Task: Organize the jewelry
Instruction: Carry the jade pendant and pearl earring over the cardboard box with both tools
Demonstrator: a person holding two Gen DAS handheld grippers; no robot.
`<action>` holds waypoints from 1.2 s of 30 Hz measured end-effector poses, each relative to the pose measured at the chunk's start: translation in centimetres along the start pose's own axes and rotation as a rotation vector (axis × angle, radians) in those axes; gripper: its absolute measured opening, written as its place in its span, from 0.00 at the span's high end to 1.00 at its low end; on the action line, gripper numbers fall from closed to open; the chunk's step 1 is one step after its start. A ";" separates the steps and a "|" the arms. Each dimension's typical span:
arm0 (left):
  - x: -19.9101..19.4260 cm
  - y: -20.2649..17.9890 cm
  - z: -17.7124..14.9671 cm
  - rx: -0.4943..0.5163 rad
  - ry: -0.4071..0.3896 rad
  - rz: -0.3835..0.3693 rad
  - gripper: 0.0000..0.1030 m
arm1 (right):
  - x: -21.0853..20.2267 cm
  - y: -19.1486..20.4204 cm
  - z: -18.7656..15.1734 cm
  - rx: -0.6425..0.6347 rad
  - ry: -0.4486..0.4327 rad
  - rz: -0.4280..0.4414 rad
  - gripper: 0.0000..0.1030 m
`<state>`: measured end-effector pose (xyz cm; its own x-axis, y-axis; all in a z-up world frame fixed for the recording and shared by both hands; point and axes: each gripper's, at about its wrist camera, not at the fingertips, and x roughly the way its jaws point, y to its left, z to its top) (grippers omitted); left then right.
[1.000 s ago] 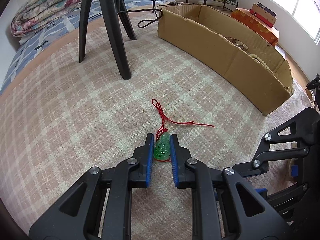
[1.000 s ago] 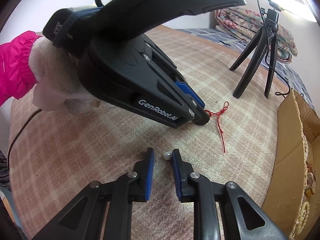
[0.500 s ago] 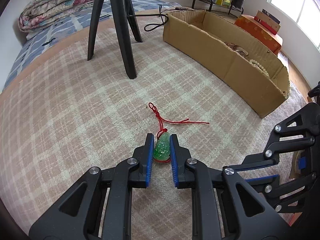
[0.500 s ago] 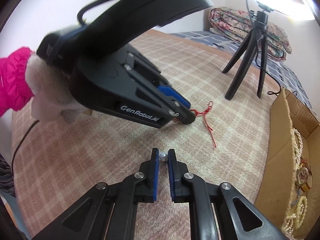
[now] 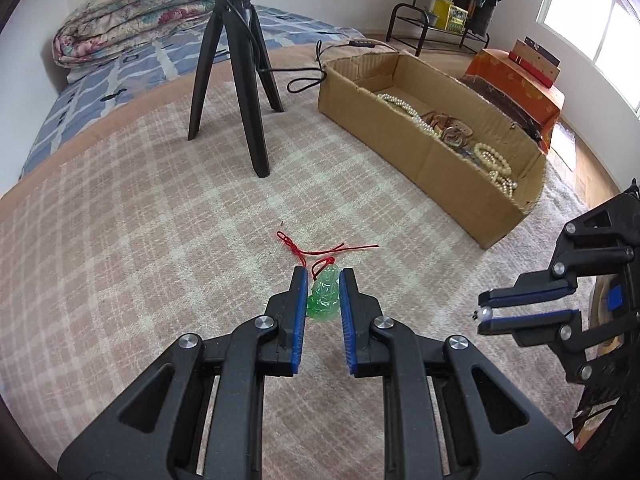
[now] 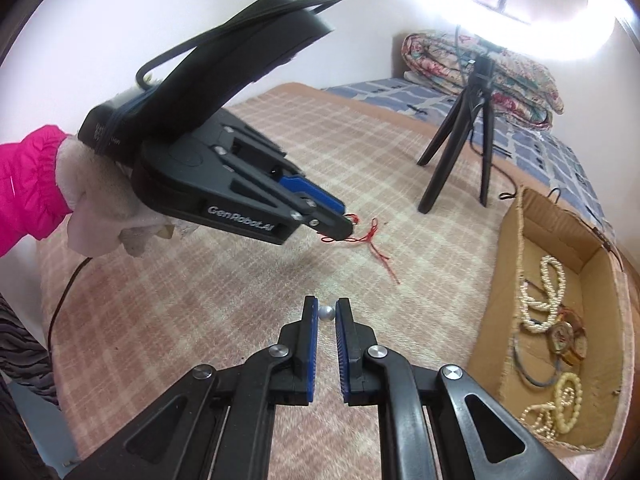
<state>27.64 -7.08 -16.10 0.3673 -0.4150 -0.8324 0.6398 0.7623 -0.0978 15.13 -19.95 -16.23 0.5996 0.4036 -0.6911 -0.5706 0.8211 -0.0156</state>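
My left gripper [image 5: 323, 276] is shut on a green jade pendant [image 5: 325, 295], lifted above the plaid blanket; its red cord [image 5: 320, 249] trails down onto the blanket. The same gripper [image 6: 348, 226] shows in the right wrist view with the cord [image 6: 370, 240] hanging from its tip. My right gripper [image 6: 327, 307] is shut on a small pearl bead [image 6: 326, 313], held above the blanket. It also shows in the left wrist view [image 5: 484, 314] with the bead [image 5: 485, 313] at its tip.
A long cardboard box [image 5: 404, 128] with pearl necklaces and bracelets [image 6: 544, 292] lies at the right. A black tripod [image 5: 236, 68] stands behind, with a cable [image 5: 308, 76] beside it. Folded quilt [image 5: 132, 28] at the back. An orange box [image 5: 516, 80] stands beyond the cardboard box.
Both grippers have risen from the blanket. The left lifted the pendant, its cord dragging. The right closed on the pearl bead and lifted it.
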 end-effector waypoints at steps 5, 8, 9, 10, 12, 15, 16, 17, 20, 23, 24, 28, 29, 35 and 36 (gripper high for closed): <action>-2.0 -1.0 0.6 0.011 -0.029 -0.002 0.86 | -2.2 -0.4 0.0 0.003 -0.020 -0.020 0.94; -3.1 -1.4 1.1 0.017 -0.049 -0.002 0.86 | -3.6 -0.8 0.0 0.006 -0.035 -0.035 0.94; -3.5 -1.5 1.4 0.016 -0.057 -0.006 0.86 | -4.0 -1.0 0.0 0.010 -0.039 -0.039 0.94; -3.9 -1.7 1.6 0.017 -0.065 -0.006 0.86 | -4.5 -1.3 -0.1 0.014 -0.045 -0.043 0.94; -4.5 -2.0 2.1 0.022 -0.076 -0.007 0.86 | -5.4 -1.7 -0.2 0.019 -0.054 -0.054 0.94; -5.6 -2.8 2.7 0.038 -0.093 -0.005 0.86 | -6.6 -2.5 -0.5 0.034 -0.068 -0.067 0.94; -6.0 -3.1 3.0 0.043 -0.100 -0.004 0.86 | -7.2 -2.9 -0.6 0.038 -0.073 -0.074 0.94; -6.3 -3.4 3.2 0.046 -0.106 -0.006 0.86 | -7.7 -3.2 -0.7 0.044 -0.078 -0.079 0.94; -7.5 -4.4 4.2 0.062 -0.127 -0.011 0.86 | -9.2 -4.2 -0.9 0.060 -0.097 -0.100 0.94; -8.4 -5.7 5.5 0.086 -0.151 -0.011 0.86 | -10.6 -5.4 -1.0 0.080 -0.117 -0.124 0.94; -8.8 -6.2 6.1 0.093 -0.162 -0.012 0.86 | -11.1 -6.0 -1.1 0.090 -0.126 -0.134 0.94; -9.6 -7.7 8.4 0.113 -0.197 -0.018 0.86 | -12.6 -7.7 -1.2 0.122 -0.151 -0.161 0.94; -9.7 -8.1 8.8 0.119 -0.202 -0.017 0.86 | -12.9 -8.1 -1.2 0.127 -0.154 -0.168 0.94; -8.8 -10.3 12.0 0.156 -0.226 -0.021 0.86 | -14.0 -10.3 -1.8 0.152 -0.162 -0.202 0.94; -8.6 -10.7 12.5 0.162 -0.230 -0.019 0.86 | -14.0 -10.7 -2.0 0.158 -0.162 -0.206 0.94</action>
<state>26.10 -17.89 -1.12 0.4860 -0.5439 -0.6841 0.7407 0.6718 -0.0080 11.73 -35.25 -7.79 0.7824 0.2705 -0.5609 -0.3407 0.9399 -0.0219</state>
